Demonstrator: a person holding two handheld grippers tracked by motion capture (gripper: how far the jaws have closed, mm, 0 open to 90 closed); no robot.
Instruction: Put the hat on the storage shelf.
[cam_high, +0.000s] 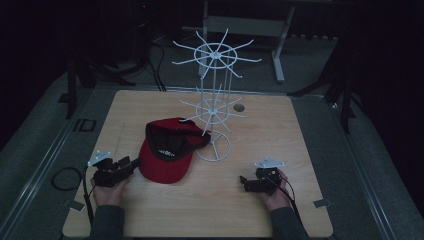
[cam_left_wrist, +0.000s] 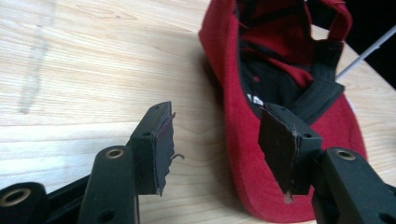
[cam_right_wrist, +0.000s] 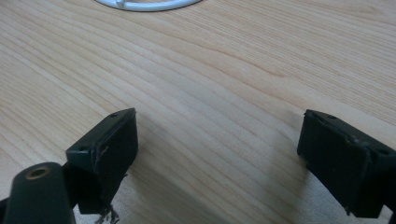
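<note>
Red fabric cap with black lining (cam_high: 166, 155): high view, upturned at table centre, its crown touching the white wire hanger stand (cam_high: 214, 110) at two o'clock.
Left gripper (cam_left_wrist: 217, 149): jaws spread, brim edge between; go deeper, I'd say.
Right gripper (cam_right_wrist: 217, 158): jaws wide apart, empty over the light wooden table (cam_right_wrist: 243, 70).

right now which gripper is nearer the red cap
Left. The left gripper is open right at the cap's near edge, one jaw over its brim. The right gripper is open over bare table, well off to the cap's right.
</note>
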